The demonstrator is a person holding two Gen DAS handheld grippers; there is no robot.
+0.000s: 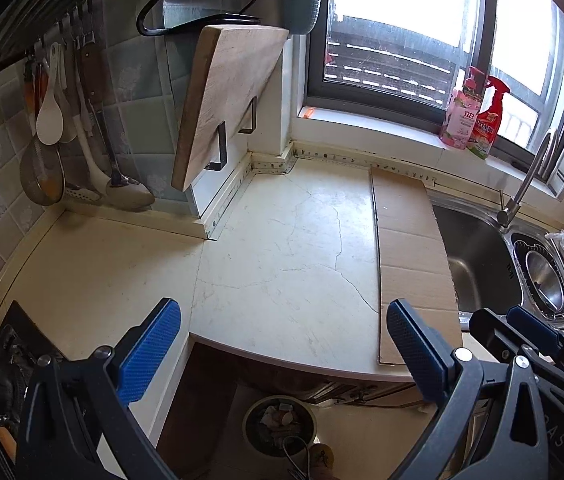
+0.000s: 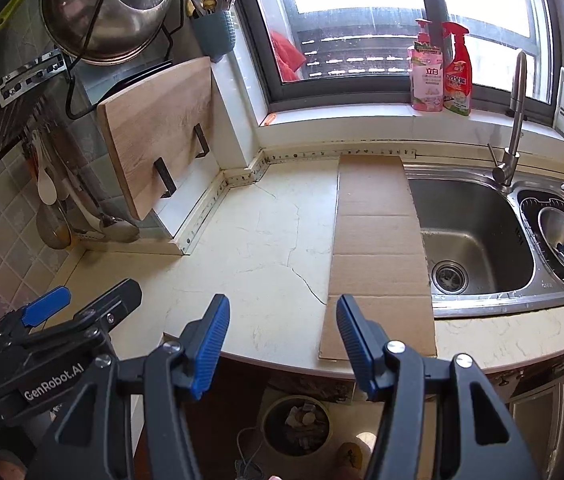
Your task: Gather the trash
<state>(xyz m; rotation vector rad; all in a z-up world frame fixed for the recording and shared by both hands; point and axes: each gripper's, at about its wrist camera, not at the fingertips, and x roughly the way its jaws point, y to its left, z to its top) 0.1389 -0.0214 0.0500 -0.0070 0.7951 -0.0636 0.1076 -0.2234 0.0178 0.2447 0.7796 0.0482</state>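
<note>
A round trash bin (image 1: 280, 426) holding scraps stands on the floor below the counter's front edge; it also shows in the right wrist view (image 2: 297, 424). My left gripper (image 1: 282, 344) is open and empty, held above the front edge of the cream counter (image 1: 274, 248). My right gripper (image 2: 282, 344) is open and empty, also over the front edge, above the bin. A flat cardboard strip (image 2: 377, 248) lies on the counter beside the sink; it also shows in the left wrist view (image 1: 409, 248). The right gripper shows at the right in the left wrist view (image 1: 529, 336).
A steel sink (image 2: 473, 232) with a faucet (image 2: 515, 120) is at the right. Two spray bottles (image 2: 441, 68) stand on the window sill. A wooden cutting board (image 1: 226, 100) leans in a rack. Utensils (image 1: 58, 128) hang on the tiled wall. A stove edge (image 1: 14, 344) lies at left.
</note>
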